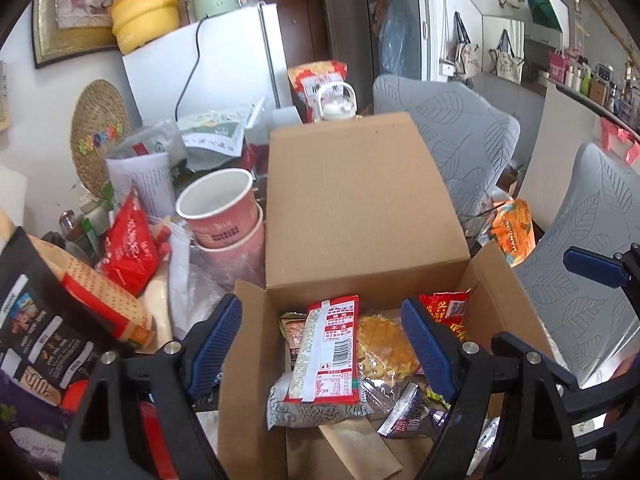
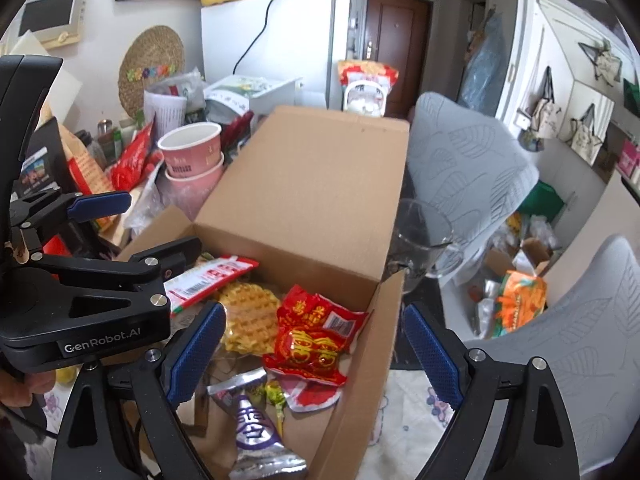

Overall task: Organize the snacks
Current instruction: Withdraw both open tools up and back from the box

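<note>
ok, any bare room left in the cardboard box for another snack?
Bare floor of the brown cardboard box shows only near its front, around the purple foil packet. The middle is crowded: round yellow waffle, crinkled red wrapper.

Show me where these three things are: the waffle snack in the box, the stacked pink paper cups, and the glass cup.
waffle snack point(image 2: 250, 316): right wrist view, middle of its grid surface.
pink paper cups point(image 1: 224, 216): left wrist view, outer wall of the top cup.
glass cup point(image 2: 420, 240): right wrist view, its clear side wall.
</note>
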`<state>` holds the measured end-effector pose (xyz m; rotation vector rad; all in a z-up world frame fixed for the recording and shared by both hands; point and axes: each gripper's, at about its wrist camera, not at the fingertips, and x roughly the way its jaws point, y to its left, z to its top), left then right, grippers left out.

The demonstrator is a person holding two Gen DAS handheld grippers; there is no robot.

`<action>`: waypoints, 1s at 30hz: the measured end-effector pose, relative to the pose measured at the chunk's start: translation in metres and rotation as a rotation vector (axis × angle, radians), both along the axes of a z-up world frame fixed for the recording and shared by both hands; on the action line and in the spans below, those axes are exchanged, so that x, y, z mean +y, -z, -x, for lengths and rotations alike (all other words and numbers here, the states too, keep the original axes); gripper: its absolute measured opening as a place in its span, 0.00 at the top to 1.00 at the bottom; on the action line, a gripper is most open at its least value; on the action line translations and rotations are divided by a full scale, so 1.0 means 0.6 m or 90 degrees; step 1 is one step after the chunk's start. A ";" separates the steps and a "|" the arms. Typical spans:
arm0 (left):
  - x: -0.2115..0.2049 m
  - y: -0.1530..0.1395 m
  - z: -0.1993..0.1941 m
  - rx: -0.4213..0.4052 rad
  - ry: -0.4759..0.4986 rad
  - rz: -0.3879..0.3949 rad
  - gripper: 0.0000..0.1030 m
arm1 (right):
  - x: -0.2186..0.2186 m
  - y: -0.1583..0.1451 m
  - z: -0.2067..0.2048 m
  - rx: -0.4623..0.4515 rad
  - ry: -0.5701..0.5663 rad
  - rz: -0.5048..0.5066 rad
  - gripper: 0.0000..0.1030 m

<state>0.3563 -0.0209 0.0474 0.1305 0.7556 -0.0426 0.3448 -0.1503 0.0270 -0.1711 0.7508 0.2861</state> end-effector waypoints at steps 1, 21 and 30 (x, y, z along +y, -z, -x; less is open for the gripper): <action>0.003 -0.011 0.009 -0.007 -0.001 0.000 0.20 | 0.000 -0.008 0.007 -0.009 0.001 -0.001 0.11; 0.034 -0.174 0.250 -0.176 -0.002 0.021 0.20 | -0.013 -0.167 0.219 -0.166 0.035 -0.037 0.11; 0.037 -0.169 0.355 -0.191 -0.001 0.032 0.20 | -0.037 -0.185 0.324 -0.198 0.046 -0.075 0.11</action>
